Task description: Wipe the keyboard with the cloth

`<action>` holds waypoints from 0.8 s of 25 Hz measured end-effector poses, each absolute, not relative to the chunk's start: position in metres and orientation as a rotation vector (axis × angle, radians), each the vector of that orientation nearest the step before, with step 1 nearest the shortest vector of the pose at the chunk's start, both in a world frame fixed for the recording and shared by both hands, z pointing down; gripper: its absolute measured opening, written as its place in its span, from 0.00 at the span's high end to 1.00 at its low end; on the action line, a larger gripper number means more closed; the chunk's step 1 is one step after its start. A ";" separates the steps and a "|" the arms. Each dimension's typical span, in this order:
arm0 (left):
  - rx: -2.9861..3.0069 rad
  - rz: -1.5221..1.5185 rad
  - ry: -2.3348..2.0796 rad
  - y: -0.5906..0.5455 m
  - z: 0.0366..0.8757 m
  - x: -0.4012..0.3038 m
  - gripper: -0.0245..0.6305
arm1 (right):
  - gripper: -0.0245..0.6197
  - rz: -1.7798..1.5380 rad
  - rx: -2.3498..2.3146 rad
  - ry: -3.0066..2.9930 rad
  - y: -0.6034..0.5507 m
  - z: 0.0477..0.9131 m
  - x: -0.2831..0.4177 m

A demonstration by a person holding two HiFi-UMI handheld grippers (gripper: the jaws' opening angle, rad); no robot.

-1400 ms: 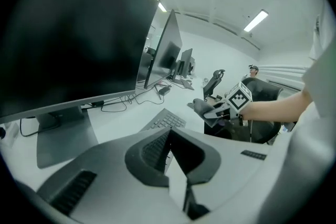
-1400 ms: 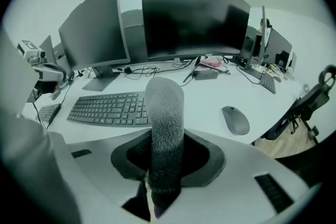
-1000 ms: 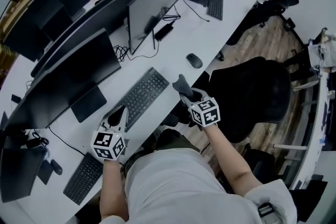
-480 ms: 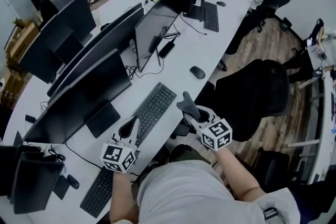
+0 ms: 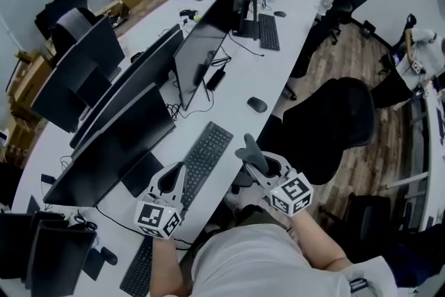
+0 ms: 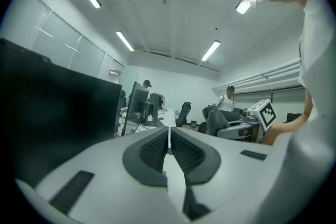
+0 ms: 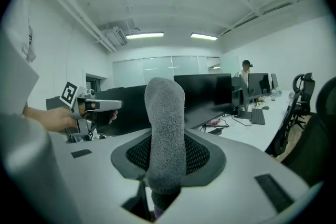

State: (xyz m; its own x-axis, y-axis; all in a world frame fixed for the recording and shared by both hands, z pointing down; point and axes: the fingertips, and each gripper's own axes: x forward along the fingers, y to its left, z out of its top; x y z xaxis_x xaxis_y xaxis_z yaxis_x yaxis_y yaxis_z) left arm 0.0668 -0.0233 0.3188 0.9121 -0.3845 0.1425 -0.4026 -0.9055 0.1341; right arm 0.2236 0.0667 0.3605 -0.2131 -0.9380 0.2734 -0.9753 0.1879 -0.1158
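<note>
Now the right hand-held gripper (image 5: 256, 158) is clenched on the grey cloth (image 7: 166, 123), which sticks up between its jaws. It is just beside the near right edge of the keyboard (image 5: 206, 153). The left hand-held gripper (image 6: 169, 140) is squeezed closed with nothing in it, by the keyboard's near left end. The keyboard lies on the white counter (image 5: 229, 90).
</note>
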 end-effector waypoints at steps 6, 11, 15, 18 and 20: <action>3.009 0.162 -0.568 -0.016 0.303 0.072 0.96 | 0.76 0.312 1.918 -2.310 0.078 0.347 0.217; 3.041 0.147 -0.539 -0.012 0.297 0.079 0.96 | 0.76 0.288 1.938 -2.309 0.083 0.346 0.216; 3.058 0.146 -0.522 -0.013 0.296 0.083 0.96 | 0.76 0.279 1.942 -2.303 0.084 0.347 0.216; 3.058 0.147 -0.513 -0.012 0.296 0.087 0.96 | 0.76 0.268 1.941 -2.309 0.084 0.348 0.215; 3.059 0.149 -0.513 -0.011 0.297 0.088 0.96 | 0.76 0.261 1.932 -2.305 0.084 0.350 0.214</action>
State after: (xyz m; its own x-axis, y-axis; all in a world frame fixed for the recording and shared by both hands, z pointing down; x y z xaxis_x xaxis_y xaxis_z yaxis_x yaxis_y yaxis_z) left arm 0.0883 -0.0112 0.2970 0.9409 -0.3234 0.1009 -0.3269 -0.9448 0.0203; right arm 0.2144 0.0842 0.3496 -0.1766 -0.9630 0.2037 -0.9841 0.1692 -0.0533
